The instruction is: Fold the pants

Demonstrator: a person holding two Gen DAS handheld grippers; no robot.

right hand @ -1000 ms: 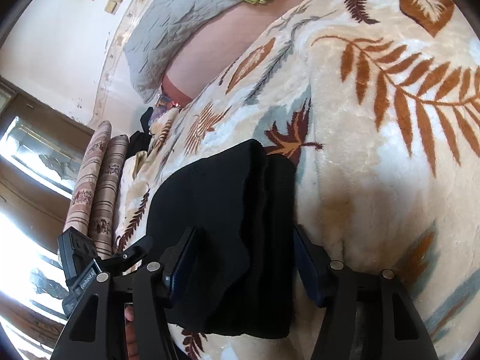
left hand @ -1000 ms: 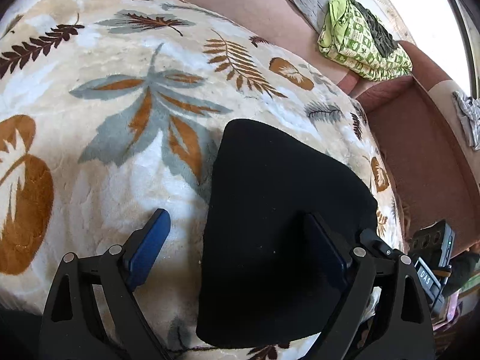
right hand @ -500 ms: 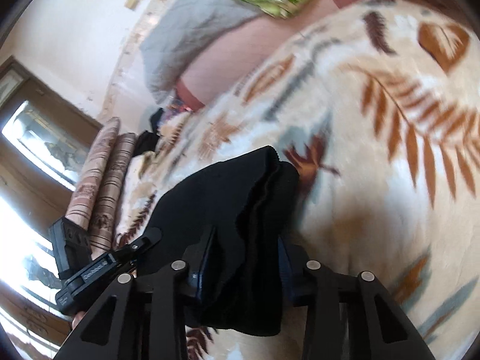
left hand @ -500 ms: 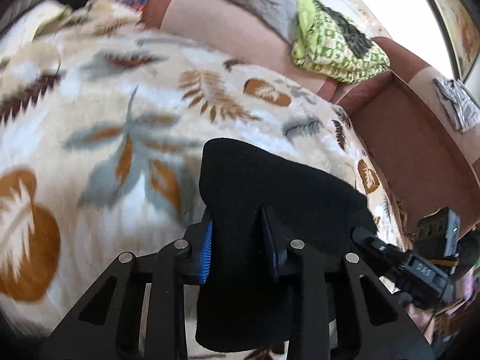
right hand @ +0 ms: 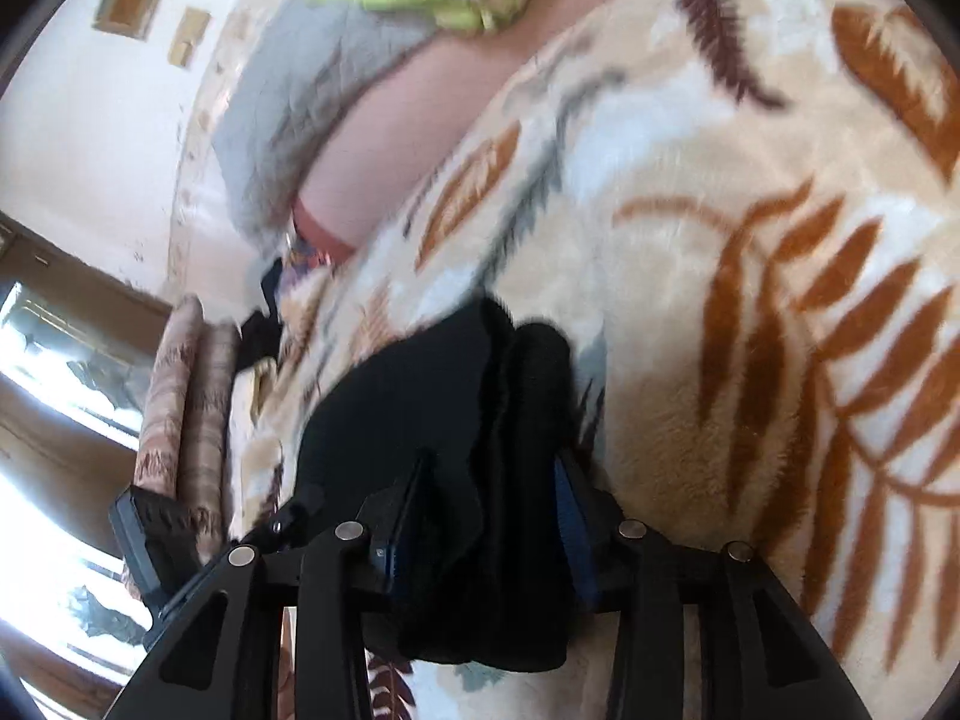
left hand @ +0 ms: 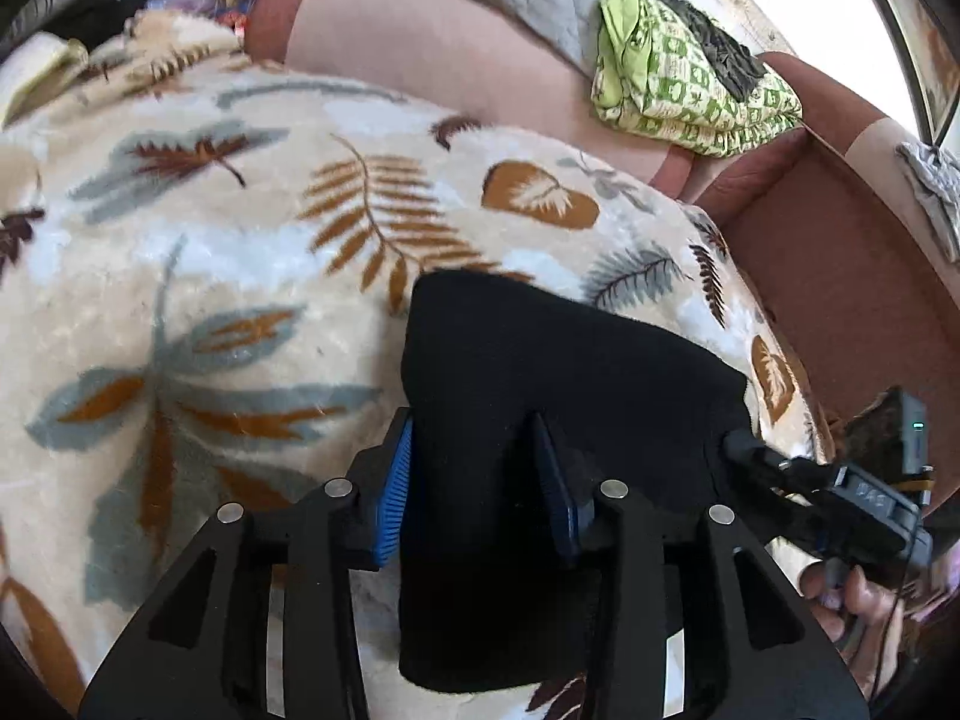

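The black pants [left hand: 540, 372] are folded into a thick bundle on a leaf-patterned blanket [left hand: 210, 252]. My left gripper [left hand: 474, 486] is shut on the bundle's left near edge, blue pads pressing the cloth from both sides. My right gripper [right hand: 489, 516] is shut on the bundle's other edge, where the stacked layers [right hand: 516, 396] show as ridges. The right gripper [left hand: 840, 492] also shows at the lower right of the left wrist view. The bundle looks lifted slightly at the near side.
A pink sofa back [left hand: 420, 54] runs behind the blanket, with a grey quilt [right hand: 288, 108] and green patterned cloth [left hand: 678, 78] on it. A brown seat [left hand: 840, 276] lies to the right. Rolled cushions [right hand: 186, 408] and dark clothes [left hand: 108, 6] lie at the left.
Both grippers went from open astride the bundle's edges to shut on the pants. The bundle has since risen a little and moved away from the near edge.
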